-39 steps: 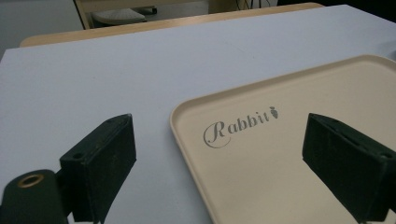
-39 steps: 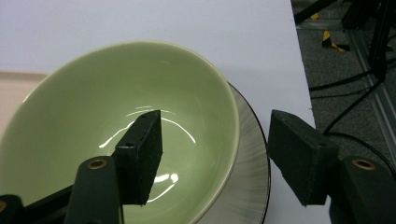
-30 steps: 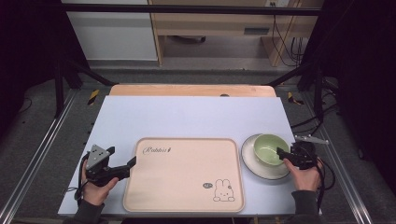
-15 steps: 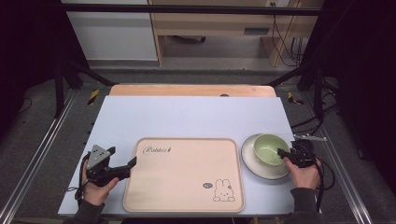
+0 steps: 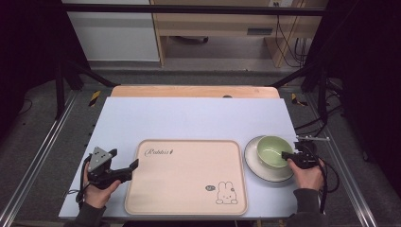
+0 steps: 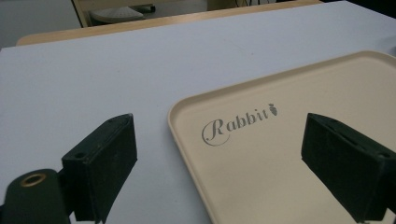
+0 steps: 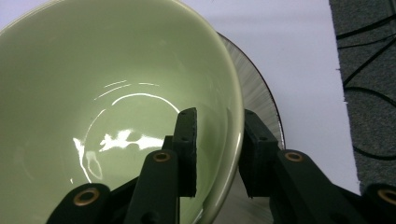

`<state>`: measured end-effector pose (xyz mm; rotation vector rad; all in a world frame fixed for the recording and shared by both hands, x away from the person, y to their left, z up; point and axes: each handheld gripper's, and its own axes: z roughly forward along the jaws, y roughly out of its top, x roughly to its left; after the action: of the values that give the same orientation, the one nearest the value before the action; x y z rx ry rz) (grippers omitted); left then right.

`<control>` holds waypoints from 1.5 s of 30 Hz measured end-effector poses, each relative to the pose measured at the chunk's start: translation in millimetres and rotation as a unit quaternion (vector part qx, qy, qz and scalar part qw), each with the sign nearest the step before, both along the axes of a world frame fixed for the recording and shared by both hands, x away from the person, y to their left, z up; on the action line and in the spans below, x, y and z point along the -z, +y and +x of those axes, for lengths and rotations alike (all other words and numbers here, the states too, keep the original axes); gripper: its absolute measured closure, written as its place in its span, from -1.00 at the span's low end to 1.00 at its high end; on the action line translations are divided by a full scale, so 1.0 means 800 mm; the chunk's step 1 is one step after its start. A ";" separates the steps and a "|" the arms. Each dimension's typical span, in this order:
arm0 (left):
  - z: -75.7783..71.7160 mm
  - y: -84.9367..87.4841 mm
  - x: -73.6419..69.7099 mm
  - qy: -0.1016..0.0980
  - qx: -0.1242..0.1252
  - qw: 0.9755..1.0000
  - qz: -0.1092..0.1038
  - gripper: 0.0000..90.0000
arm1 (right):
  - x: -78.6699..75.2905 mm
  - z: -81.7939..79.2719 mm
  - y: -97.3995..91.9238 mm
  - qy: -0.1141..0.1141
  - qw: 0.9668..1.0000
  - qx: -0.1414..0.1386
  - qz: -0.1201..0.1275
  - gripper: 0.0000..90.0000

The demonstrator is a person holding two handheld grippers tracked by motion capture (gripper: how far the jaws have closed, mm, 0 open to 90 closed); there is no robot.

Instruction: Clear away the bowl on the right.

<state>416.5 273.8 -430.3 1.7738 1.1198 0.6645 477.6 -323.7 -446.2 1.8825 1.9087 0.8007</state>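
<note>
While my right claw (image 5: pixel 286 155) straddles the near rim of the green bowl (image 5: pixel 271 150), one jaw sits inside the glazed wall and the other outside it, so the rim runs between them. I think the jaws are pinching the wall, though in the right gripper view a sliver of a gap may remain at the inner pad, and I cannot be sure of full contact. Taking the bowl by its rim makes sense: the body is too broad for my jaws, and the thin lip is the one part they can close on. The bowl stands upright on a pale plate (image 5: pixel 257 169) with a dark edge, just beside the right side of the beige tray (image 5: pixel 187 177) on the desk (image 5: pixel 198 118). The tray's floor is bare, apart from its printed lettering and rabbit.

My left claw (image 5: pixel 134 167) is spread wide and holds nothing. It rests low at the tray's left edge, one jaw over the desk and the other over the tray's floor, with the raised rim running between them in the left gripper view. I judge it is waiting there to steady or grip that edge, should the bowl be carried across to the tray.
</note>
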 end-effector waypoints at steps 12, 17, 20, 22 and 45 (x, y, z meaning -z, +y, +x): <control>0.000 0.000 0.001 0.000 -0.001 1.000 -0.001 -0.77 | -0.002 0.004 0.000 0.021 1.000 0.005 0.012 0.75; 0.001 0.000 0.001 0.001 -0.001 1.000 -0.001 -0.77 | -0.002 0.006 -0.001 0.023 1.000 0.007 0.014 0.78; 0.001 0.000 0.001 0.002 -0.001 1.000 0.001 -0.77 | -0.002 0.007 -0.001 0.024 1.000 0.009 0.017 0.79; 0.001 0.000 0.001 0.002 -0.001 1.000 0.002 -0.77 | -0.002 0.007 -0.002 0.023 0.999 0.012 0.020 0.80; 0.000 0.000 0.000 0.000 -0.001 1.000 0.000 -0.77 | -0.009 0.006 0.005 0.016 1.000 0.018 0.016 0.85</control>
<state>416.7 273.9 -430.5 1.7744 1.1212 0.6652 482.7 -319.9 -438.8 1.9539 1.8871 0.7995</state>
